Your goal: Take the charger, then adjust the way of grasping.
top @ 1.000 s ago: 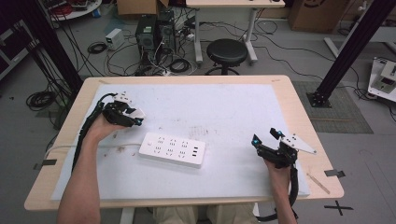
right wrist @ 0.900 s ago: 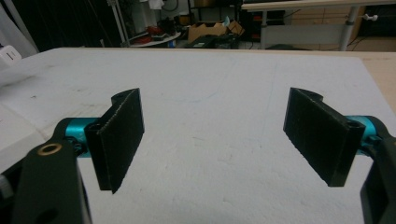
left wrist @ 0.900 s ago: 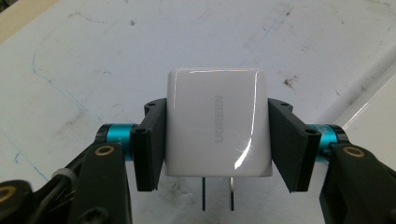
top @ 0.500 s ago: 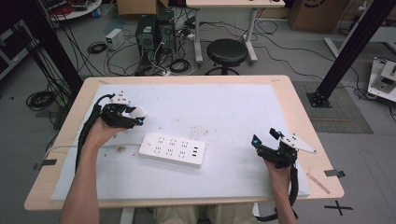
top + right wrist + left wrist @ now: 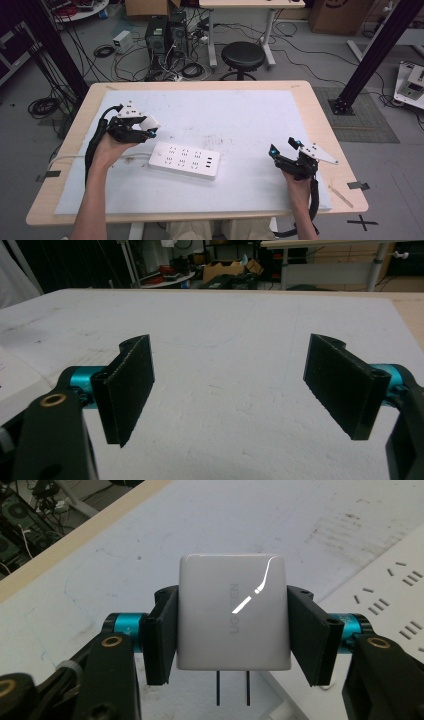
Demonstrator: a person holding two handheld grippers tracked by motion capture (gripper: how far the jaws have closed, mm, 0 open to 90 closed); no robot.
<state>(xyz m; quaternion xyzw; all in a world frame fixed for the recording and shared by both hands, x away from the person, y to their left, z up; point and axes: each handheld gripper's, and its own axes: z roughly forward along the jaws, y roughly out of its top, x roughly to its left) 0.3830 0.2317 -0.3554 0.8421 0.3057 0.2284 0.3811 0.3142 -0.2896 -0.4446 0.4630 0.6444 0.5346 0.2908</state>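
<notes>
Charger (image 5: pixel 232 612), rigid, light and glossy-slick, sits pinched by its flat sides in the left gripper (image 5: pixel 232 635) just beside the power strip (image 5: pixel 184 160), while the right gripper (image 5: pixel 245 390) stands spread and empty.

Your high view looks forward and down from above your side of the table (image 5: pixel 320 125), taking in the whole top and the floor beyond. Each gripper view rides low and close, looking along its own jaws — the left gripper view angled steeply at the white mat (image 5: pixel 100 555), the right gripper view nearly level across the same mat toward the far edge.
</notes>
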